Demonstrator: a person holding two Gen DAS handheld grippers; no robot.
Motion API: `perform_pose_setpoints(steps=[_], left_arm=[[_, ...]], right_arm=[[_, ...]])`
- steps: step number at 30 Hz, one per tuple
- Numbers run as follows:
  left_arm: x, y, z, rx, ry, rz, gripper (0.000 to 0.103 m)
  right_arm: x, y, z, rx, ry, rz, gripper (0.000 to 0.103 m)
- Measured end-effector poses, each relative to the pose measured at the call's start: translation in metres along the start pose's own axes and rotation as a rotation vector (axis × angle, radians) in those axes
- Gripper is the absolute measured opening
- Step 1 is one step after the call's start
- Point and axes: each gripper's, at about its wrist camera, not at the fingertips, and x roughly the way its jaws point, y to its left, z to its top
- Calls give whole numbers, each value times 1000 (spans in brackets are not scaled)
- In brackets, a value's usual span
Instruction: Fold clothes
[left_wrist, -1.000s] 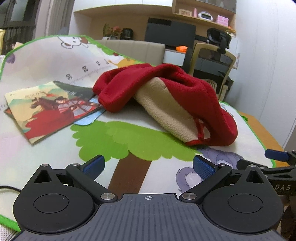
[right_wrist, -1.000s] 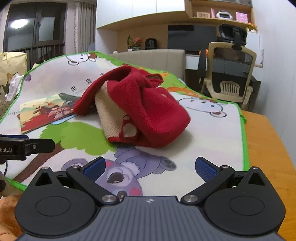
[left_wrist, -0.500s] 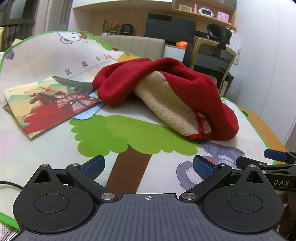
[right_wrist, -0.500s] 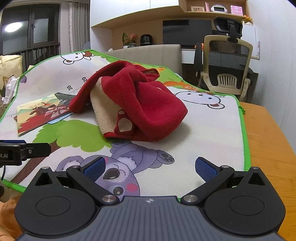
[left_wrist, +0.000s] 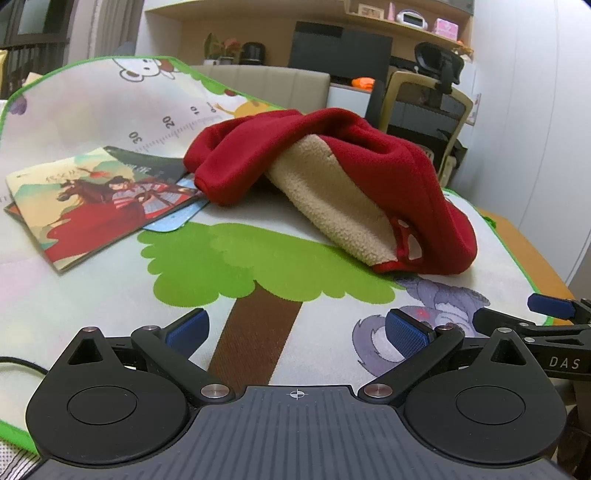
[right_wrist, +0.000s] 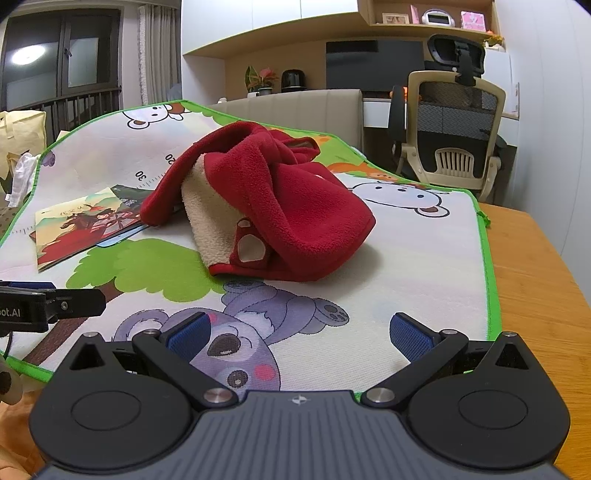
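Change since the earlier frames: in both wrist views the red fleece garment now sits nearer and larger, so both tools have come forward over the mat; the garment itself keeps the same crumpled shape and place.

Item 1, left gripper: we see its two blue pads spread wide apart, with nothing between them. It hovers above the near edge of the play mat, over the printed brown tree trunk, touching no cloth.

Item 2, right gripper: its blue-padded fingers are likewise spread wide and empty, above the printed purple koala near the mat's near edge. One tip of this tool also shows at the right edge of the left view.

Item 3, red fleece garment: one piece, bunched in a heap around the middle of the mat, cream lining exposed on its near-left side, a sleeve draped toward the left. It lies well apart from both sets of pads.

Item 4, picture book: flat on the left part of the mat, its far corner just beside or under the sleeve end; we cannot tell which.

Item 5, wooden table: bare along the mat's right edge.

Item 6, office chair: beyond the far right corner of the table.
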Motion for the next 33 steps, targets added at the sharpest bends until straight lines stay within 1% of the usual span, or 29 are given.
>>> perform_pose_setpoints(steps=[15, 33], left_arm=[[1, 1, -1, -5, 15, -1, 103], [0, 0, -1, 3, 10, 1, 103]], right_arm=[[0, 1, 0, -7, -2, -4, 103], [-1, -1, 0, -8, -6, -7, 103]])
